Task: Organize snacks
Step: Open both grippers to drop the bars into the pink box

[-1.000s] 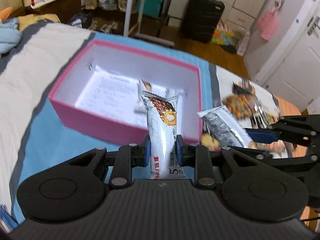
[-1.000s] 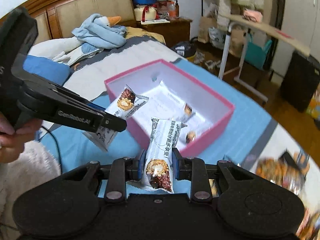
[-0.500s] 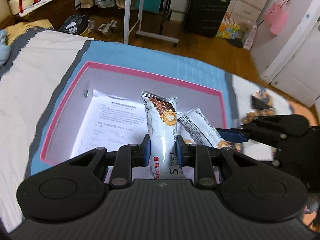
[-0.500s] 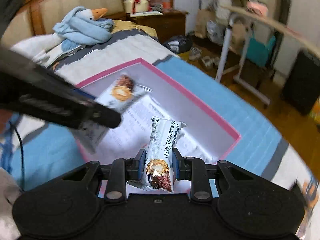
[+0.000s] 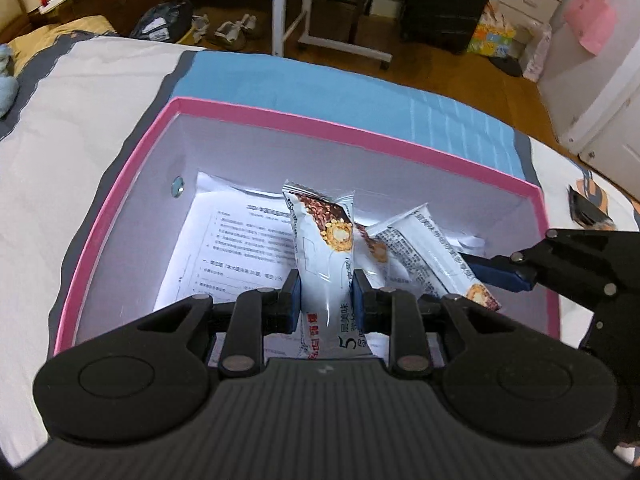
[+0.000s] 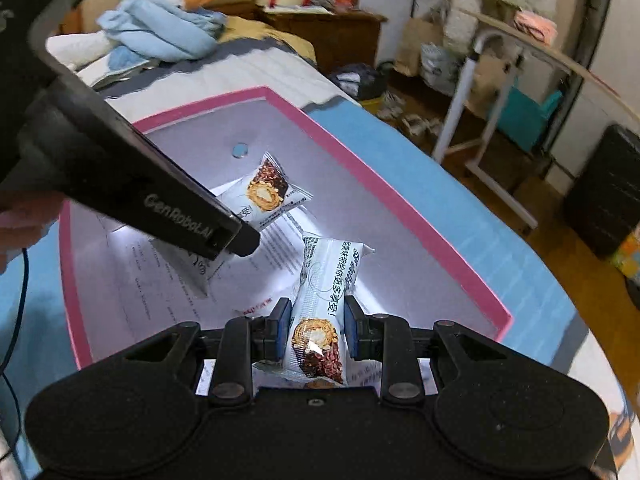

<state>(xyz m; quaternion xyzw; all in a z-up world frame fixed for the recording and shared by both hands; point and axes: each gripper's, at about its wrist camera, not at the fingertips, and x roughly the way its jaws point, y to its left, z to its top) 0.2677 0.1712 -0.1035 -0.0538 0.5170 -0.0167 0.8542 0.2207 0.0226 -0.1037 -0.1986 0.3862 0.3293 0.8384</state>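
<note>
A pink box (image 5: 120, 184) with white inner walls lies on a blue cloth on the bed; it also shows in the right wrist view (image 6: 384, 196). Printed paper (image 5: 240, 248) lines its floor. My left gripper (image 5: 326, 300) is shut on a white snack bar (image 5: 324, 248), held over the inside of the box. My right gripper (image 6: 314, 330) is shut on a second white snack bar (image 6: 328, 280), also over the inside of the box. Each gripper and its bar shows in the other's view: the right bar (image 5: 432, 260), the left bar (image 6: 264, 196).
More snack packets (image 5: 588, 208) lie on the bed to the right of the box. A blue plush toy (image 6: 160, 28) lies near the headboard. Beyond the bed's edge are a white table frame (image 5: 288, 8), a black suitcase (image 5: 444, 0) and a wooden nightstand (image 6: 324, 32).
Both grippers have moved forward with their bars, from in front of the box's near wall to over its inside, and have come lower towards the paper.
</note>
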